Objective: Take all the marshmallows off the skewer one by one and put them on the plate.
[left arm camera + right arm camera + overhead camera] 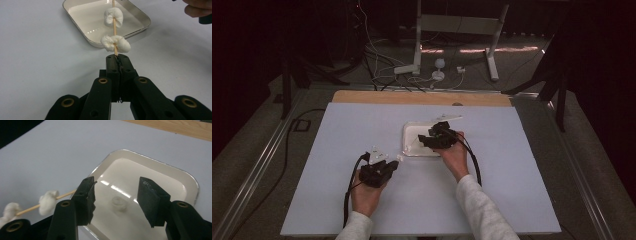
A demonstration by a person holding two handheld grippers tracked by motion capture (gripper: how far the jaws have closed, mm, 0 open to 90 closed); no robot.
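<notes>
The left gripper [117,58] is clamping the near end of a skewer [114,25] — its jaws are pressed tight together around the stick. Two marshmallows [115,43] are sitting on the skewer, one just beyond the jaw tips, the other [113,17] farther along, hanging over the tray [75,16]. The skewer is pointing out over the tray's near corner.

The right gripper [115,195] is hovering over the tray [190,181], jaws standing apart and gripping nothing — a small pale ring [119,203] is lying on the tray floor below the gap. In the right gripper view, the skewer [65,194] is reaching toward the left jaw.

In the high view, both hands are working over a pale board [327,165], the left gripper [379,170] lying near the tray [412,132] and the right gripper [439,136] above it.
</notes>
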